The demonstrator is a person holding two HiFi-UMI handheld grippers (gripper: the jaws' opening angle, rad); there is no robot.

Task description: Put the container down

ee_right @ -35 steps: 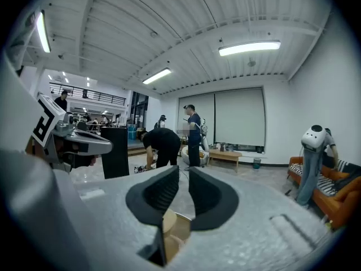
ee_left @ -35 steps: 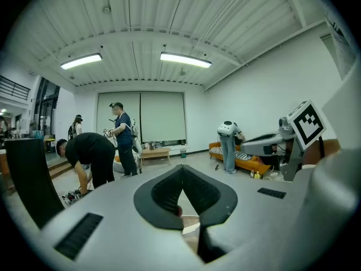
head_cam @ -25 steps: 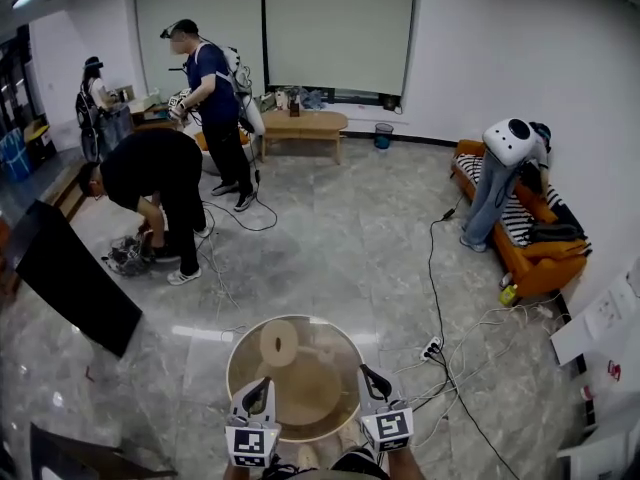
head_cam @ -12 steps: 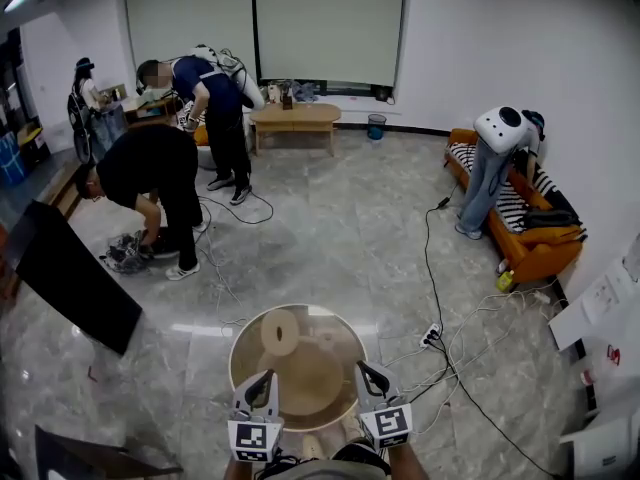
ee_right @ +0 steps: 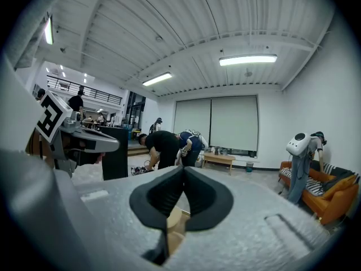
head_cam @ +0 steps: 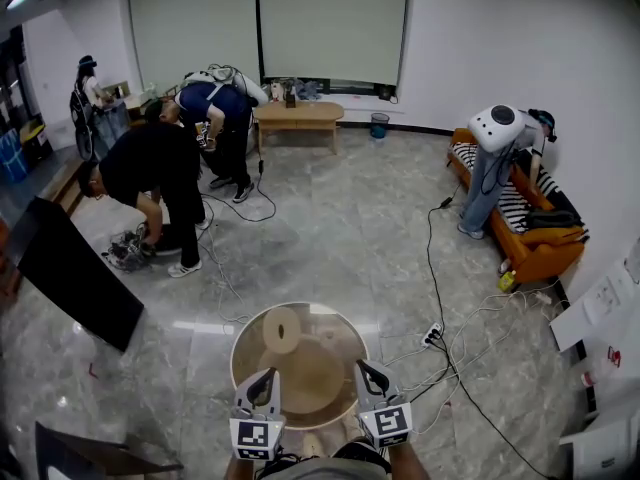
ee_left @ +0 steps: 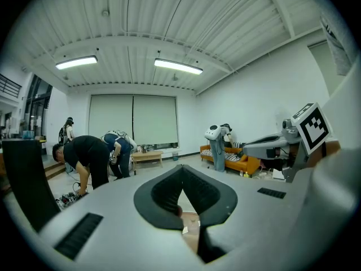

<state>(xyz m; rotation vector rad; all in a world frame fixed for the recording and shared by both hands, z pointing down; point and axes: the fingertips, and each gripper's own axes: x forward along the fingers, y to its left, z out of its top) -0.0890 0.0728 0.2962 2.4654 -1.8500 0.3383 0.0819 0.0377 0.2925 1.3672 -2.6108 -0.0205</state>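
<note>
Overhead, left tongs [head_cam: 265,380], right tongs [head_cam: 368,374] clamp container [head_cam: 335,353] rim; gripper views: wood sliver only

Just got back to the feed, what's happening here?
The left gripper and the right gripper, both hand-held, are each shut on the near rim of a round clear container with a pale roll inside. It is not yet released; whether it touches the floor I cannot tell. Other people work in the background.
</note>
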